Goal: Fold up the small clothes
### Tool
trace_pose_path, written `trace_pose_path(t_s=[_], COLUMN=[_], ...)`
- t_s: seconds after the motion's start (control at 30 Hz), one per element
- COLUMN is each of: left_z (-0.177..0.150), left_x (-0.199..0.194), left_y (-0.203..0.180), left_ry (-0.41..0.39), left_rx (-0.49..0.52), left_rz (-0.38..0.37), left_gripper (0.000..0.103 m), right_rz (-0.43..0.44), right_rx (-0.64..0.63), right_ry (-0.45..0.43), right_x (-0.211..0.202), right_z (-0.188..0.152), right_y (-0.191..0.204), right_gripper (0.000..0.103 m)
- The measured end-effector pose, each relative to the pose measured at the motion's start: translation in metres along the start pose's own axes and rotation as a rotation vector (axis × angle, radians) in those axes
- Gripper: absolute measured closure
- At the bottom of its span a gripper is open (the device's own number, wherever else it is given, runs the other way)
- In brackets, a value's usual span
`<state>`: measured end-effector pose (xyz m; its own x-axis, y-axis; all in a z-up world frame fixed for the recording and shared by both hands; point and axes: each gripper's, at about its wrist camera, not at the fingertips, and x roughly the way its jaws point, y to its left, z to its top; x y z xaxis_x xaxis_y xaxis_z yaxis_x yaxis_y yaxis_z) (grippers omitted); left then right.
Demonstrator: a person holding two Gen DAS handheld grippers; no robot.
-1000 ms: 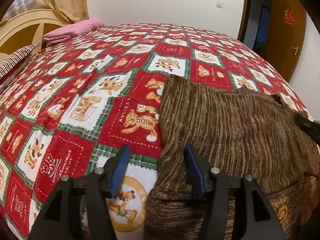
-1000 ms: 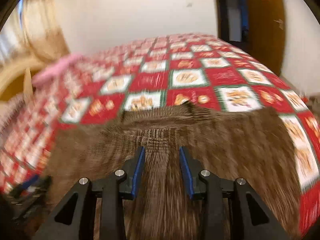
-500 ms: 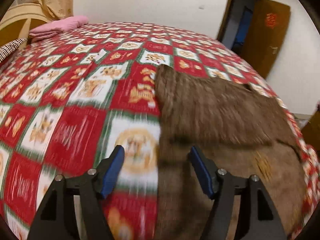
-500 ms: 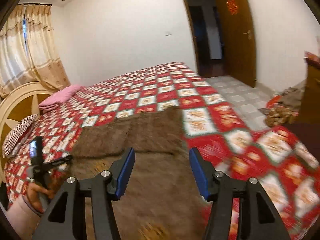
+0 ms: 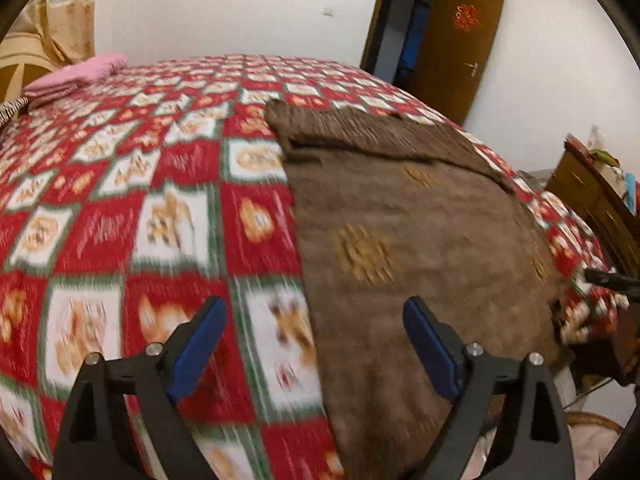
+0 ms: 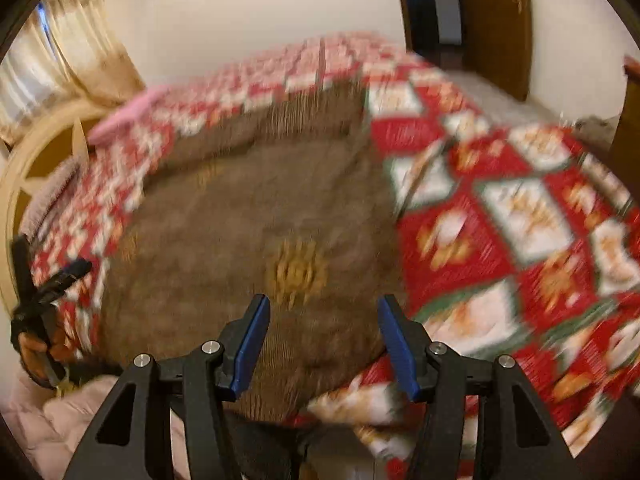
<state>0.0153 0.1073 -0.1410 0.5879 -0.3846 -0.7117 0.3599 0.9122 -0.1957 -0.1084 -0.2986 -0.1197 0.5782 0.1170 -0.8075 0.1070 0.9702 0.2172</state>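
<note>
While both tilt down over the brown garment, left gripper is opening, right gripper gapes empty.

Garment lies flat on bed, near its front edge. Folded cloth at far-left corner, by headboard. Door behind bed, dresser to the right.

Patterned red bedspread, pink pillow — brown door ajar.

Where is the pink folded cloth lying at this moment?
The pink folded cloth lies at the far left of the bed in the left wrist view, beside the headboard and below the curtain, well apart from the brown garment.
</note>
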Motion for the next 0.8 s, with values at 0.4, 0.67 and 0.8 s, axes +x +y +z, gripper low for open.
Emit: trace_pose_path(t_s=[0.4,0.67,0.8], left_z=[-0.047,-0.056,-0.058], left_x=[-0.002,0.002,0.004], left_y=[-0.022,-0.034,-0.032], left_ry=[0.117,0.178,0.187], left_rx=[0.007,0.055,0.038], left_rz=[-0.065,-0.123,-0.143], left_gripper=[0.013,0.063,0.088], right_rz=[-0.231,-0.164,-0.035], right_rx=[-0.087,0.021,0.11], right_ry=[0.132,0.156,0.15], right_x=[0.05,0.04,0.024], right_z=[-0.034,-0.038,-0.038], right_y=[0.029,-0.007,-0.023], right_gripper=[0.046,0.089,0.094])
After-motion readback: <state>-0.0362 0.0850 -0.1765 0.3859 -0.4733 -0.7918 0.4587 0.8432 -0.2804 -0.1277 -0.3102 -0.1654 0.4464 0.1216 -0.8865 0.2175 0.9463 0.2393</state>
